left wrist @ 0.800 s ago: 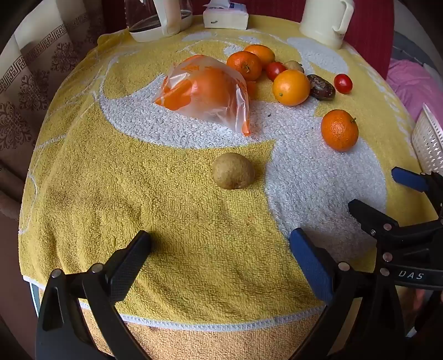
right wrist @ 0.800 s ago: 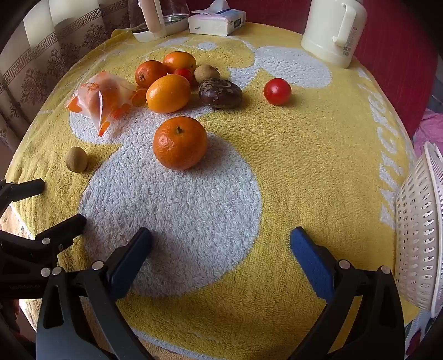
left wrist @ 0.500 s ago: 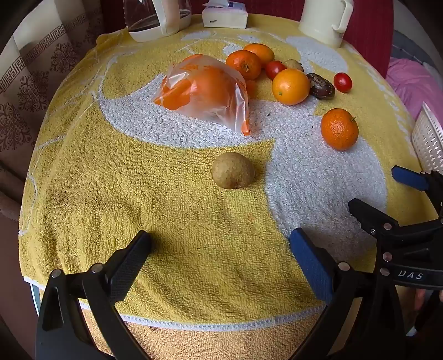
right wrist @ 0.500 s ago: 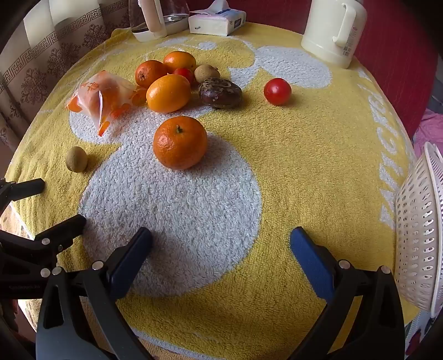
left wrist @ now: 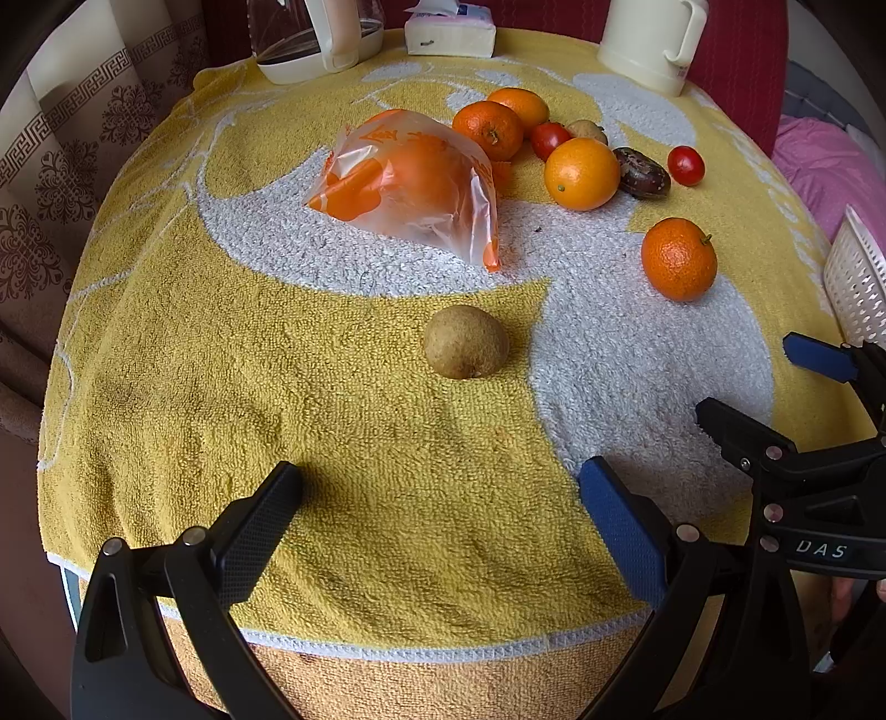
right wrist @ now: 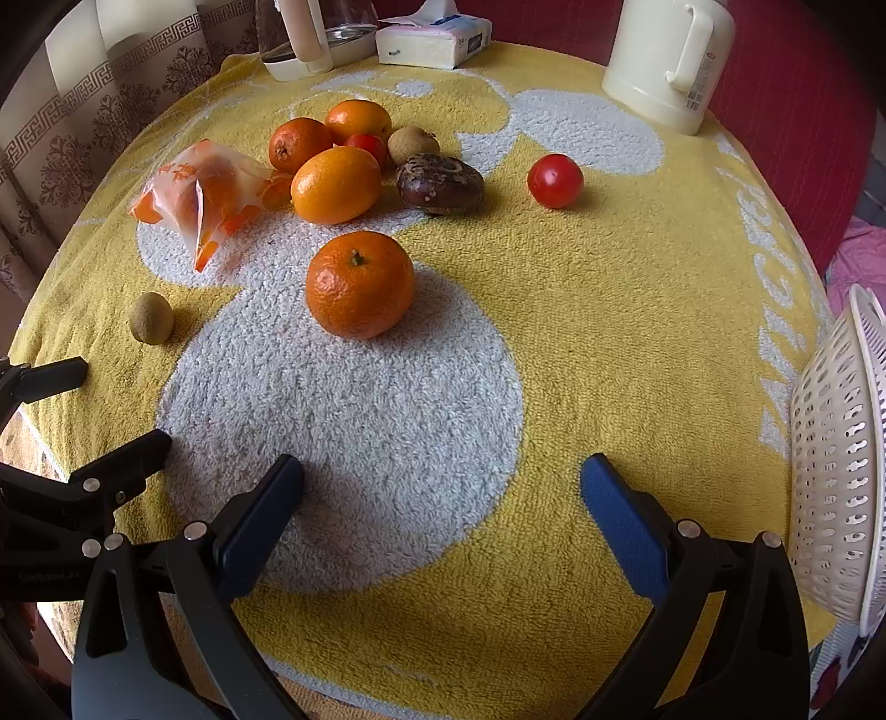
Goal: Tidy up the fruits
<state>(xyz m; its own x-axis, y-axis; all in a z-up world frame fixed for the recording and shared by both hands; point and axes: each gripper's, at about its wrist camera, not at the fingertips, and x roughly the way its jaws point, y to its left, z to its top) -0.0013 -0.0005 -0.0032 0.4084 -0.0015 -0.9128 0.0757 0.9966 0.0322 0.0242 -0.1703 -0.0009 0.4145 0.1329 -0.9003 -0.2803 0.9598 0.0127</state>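
Observation:
Fruit lies on a yellow and white towel (left wrist: 277, 387). A small brown fruit (left wrist: 466, 341) sits alone ahead of my left gripper (left wrist: 440, 487), which is open and empty above the near edge. A plastic bag with an orange (left wrist: 410, 185) lies farther back. My right gripper (right wrist: 443, 487) is open and empty too, over the white patch. A lone mandarin (right wrist: 360, 291) rests ahead of it. Behind lie a large orange (right wrist: 335, 184), two more mandarins (right wrist: 299, 143), a dark wrinkled fruit (right wrist: 439, 176) and a red tomato (right wrist: 555, 180).
A white perforated basket (right wrist: 841, 443) stands at the table's right edge. At the back are a cream jug (right wrist: 664, 61), a tissue pack (right wrist: 432, 39) and a clear kettle (left wrist: 310, 39). A patterned curtain (left wrist: 66, 166) hangs on the left.

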